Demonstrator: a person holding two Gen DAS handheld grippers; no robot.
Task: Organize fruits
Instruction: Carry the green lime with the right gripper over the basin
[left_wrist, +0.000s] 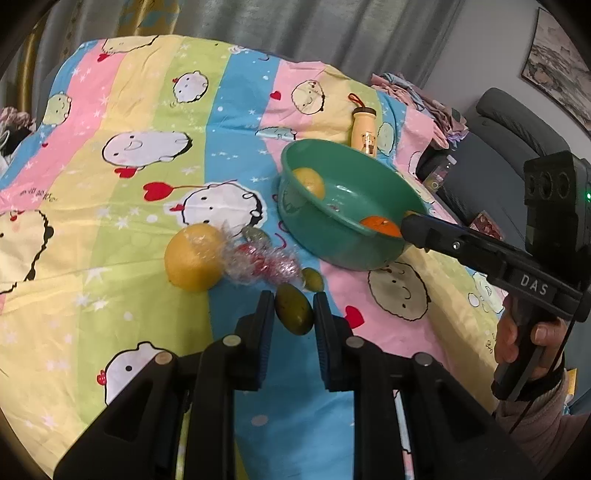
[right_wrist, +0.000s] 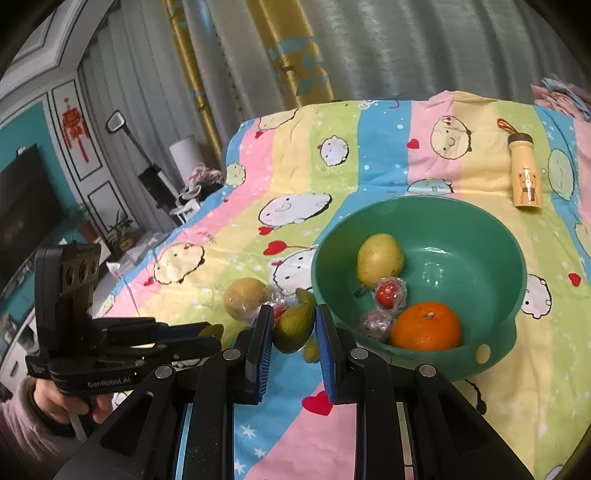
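Our left gripper (left_wrist: 294, 314) jaws stand parted around a green mango (left_wrist: 293, 309) at lower centre, not squeezing it. Our right gripper (right_wrist: 294, 325) jaws are likewise released, beside the green basin (right_wrist: 495, 325) holding an orange (right_wrist: 426, 326) on the bedsheet (left_wrist: 110, 221).

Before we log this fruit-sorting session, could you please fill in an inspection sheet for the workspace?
Surface: cartoon-print sheet, wrinkled.
Job's things: green basin holds a pear, an orange and two wrapped fruits. Outside it lie a wrapped yellow fruit, a green fruit and other small fruits.
Clutter: beige bottle on the sheet.
Grippers: left gripper flanks the green fruit, contact unclear. Right gripper is open, near the basin rim.
Cables: thin dark cable below the right handle.
Surroundings: curtains, television, grey sofa.
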